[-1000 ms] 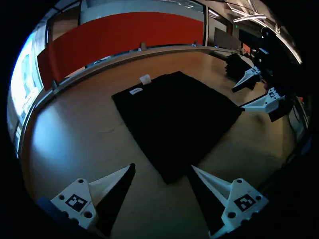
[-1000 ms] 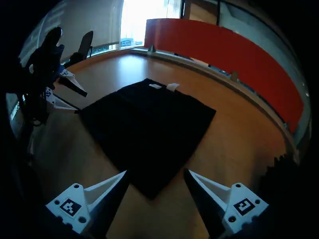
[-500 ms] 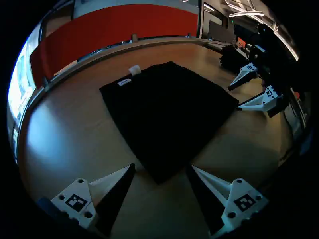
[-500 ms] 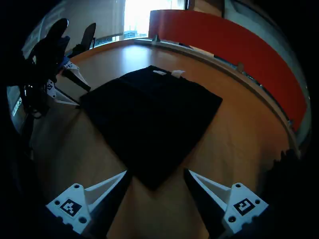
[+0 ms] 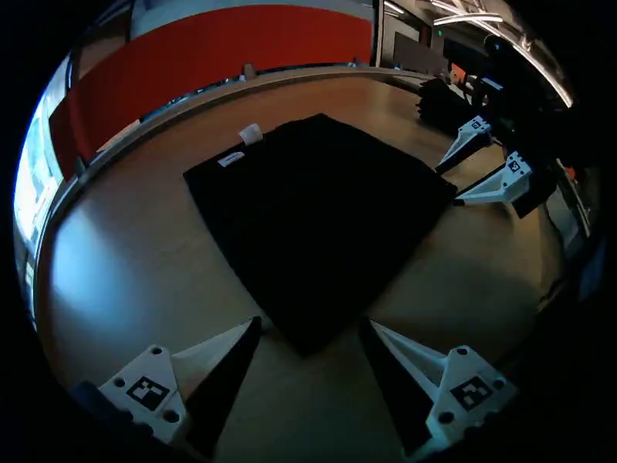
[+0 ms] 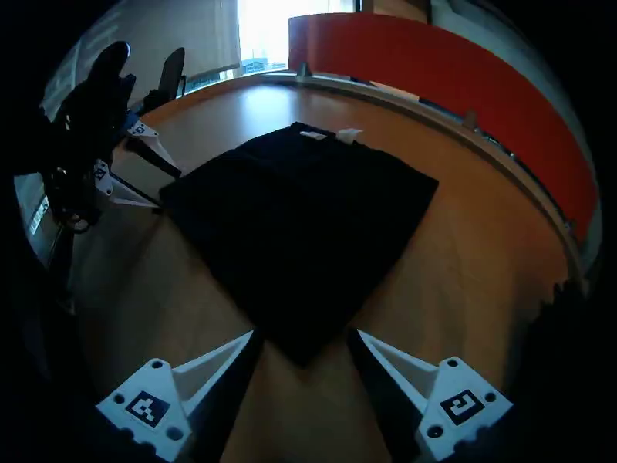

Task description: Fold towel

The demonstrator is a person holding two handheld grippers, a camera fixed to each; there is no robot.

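Nearest in the left gripper view, the left gripper has its white wedge-shaped fingers spread apart and holding nothing, one on each side of the closest corner of the flat black cloth towel. In the right gripper view, the right gripper is likewise released around the neighbouring corner. The towel lies spread on the brown wooden bench. It looks soft, light and limp and will likely sag and drape once lifted. Each corner is best pinched right at its tip, low against the wood. Small white tags sit at the far corner, and beyond them stands a long red wall panel.
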